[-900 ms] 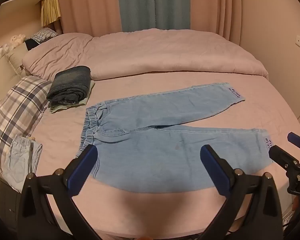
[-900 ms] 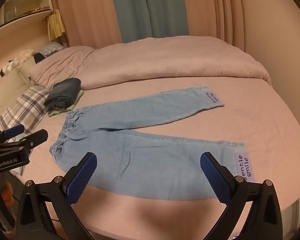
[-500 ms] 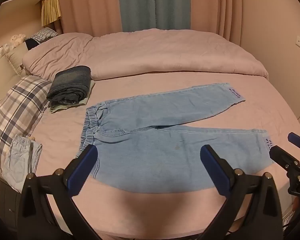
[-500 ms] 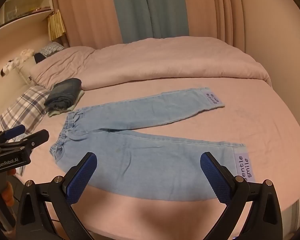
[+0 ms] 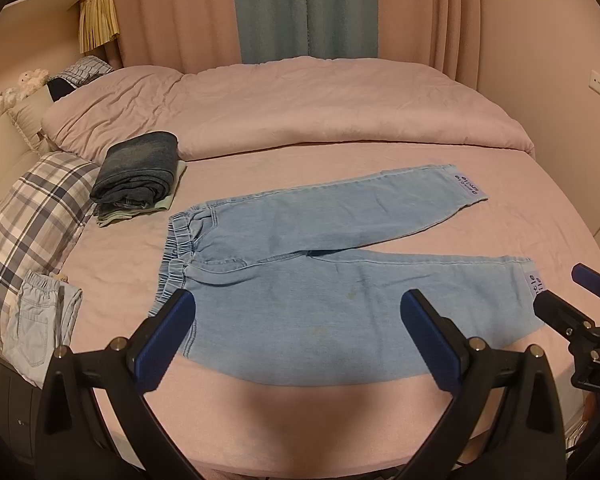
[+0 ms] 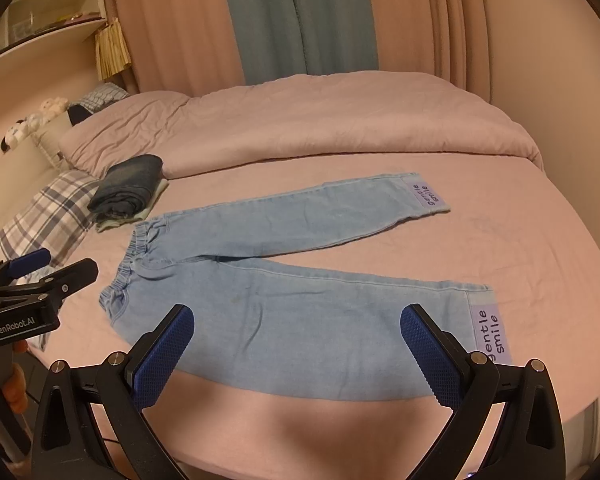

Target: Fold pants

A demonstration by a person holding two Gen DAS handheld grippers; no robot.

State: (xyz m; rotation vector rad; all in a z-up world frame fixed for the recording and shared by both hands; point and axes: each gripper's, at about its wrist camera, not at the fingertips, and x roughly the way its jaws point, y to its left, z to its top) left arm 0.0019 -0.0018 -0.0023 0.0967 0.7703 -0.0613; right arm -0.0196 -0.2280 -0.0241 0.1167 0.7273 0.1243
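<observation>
Light blue jeans lie flat on the pink bed, waistband to the left, both legs spread apart to the right; they also show in the right wrist view. Purple "gentle smile" patches mark the leg cuffs. My left gripper is open and empty, held above the near edge of the jeans. My right gripper is open and empty, above the near leg. Each gripper shows at the edge of the other's view.
A folded dark denim pile sits on a pale cloth at the back left. A plaid pillow and small light jeans lie at the left edge. A rolled pink duvet crosses the back of the bed.
</observation>
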